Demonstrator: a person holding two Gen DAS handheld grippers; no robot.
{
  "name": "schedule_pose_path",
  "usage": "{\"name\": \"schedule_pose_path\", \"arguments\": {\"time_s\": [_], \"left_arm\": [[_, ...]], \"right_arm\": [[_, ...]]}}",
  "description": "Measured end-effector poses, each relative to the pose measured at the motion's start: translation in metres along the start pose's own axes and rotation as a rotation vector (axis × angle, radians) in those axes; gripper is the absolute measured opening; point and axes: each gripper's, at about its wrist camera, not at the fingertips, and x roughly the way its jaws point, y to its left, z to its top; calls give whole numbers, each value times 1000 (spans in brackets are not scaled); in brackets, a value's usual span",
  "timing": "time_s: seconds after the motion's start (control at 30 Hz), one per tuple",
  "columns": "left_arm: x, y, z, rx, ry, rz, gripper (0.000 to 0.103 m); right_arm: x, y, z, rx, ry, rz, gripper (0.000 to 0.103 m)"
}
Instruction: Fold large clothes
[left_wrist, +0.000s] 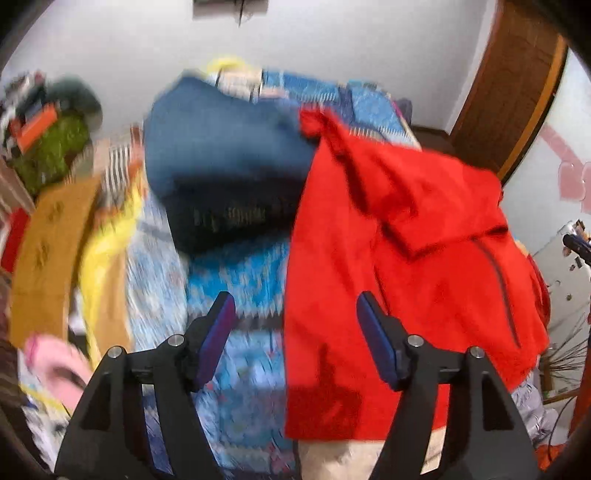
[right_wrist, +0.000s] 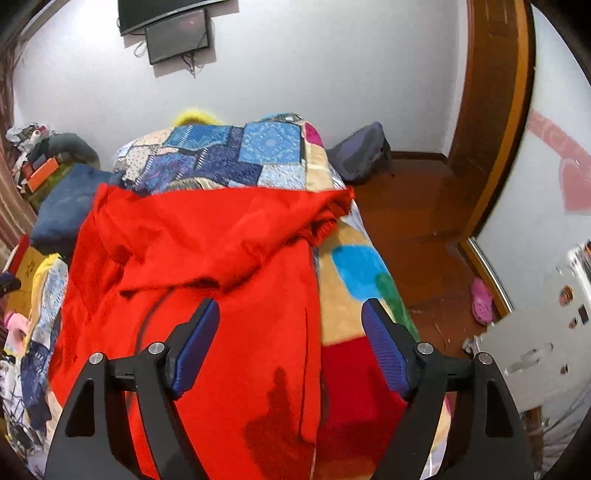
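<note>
A large red hooded jacket (left_wrist: 399, 266) lies spread on the bed, partly folded, with its hood toward the far end and a dark zipper line on its right side. It fills the middle of the right wrist view (right_wrist: 207, 280). My left gripper (left_wrist: 295, 314) is open and empty, hovering above the jacket's left edge and the blue patterned bedcover (left_wrist: 236, 273). My right gripper (right_wrist: 290, 321) is open and empty, hovering above the jacket's right side. The left wrist view is motion-blurred.
A dark blue garment (left_wrist: 221, 158) lies beyond the jacket on the bed, also in the right wrist view (right_wrist: 62, 206). A patchwork quilt (right_wrist: 236, 155) is heaped at the far end. Yellow and mustard cloths (left_wrist: 51, 251) lie left. Wooden floor (right_wrist: 417, 229) and a door frame are right.
</note>
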Motion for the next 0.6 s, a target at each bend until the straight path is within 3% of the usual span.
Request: {"name": "schedule_pose_path", "arguments": {"time_s": [0.13, 0.3, 0.47, 0.6], "left_arm": [[42, 12, -36, -90, 135, -54, 67], [81, 22, -62, -199, 235, -169, 67], [105, 25, -67, -249, 259, -203, 68], [118, 25, -73, -290, 254, -305, 68]], "right_arm": [[9, -4, -21, 43, 66, 27, 78], [32, -12, -49, 146, 182, 70, 78], [47, -20, -72, 222, 259, 82, 78], [56, -23, -83, 251, 283, 97, 78]]}}
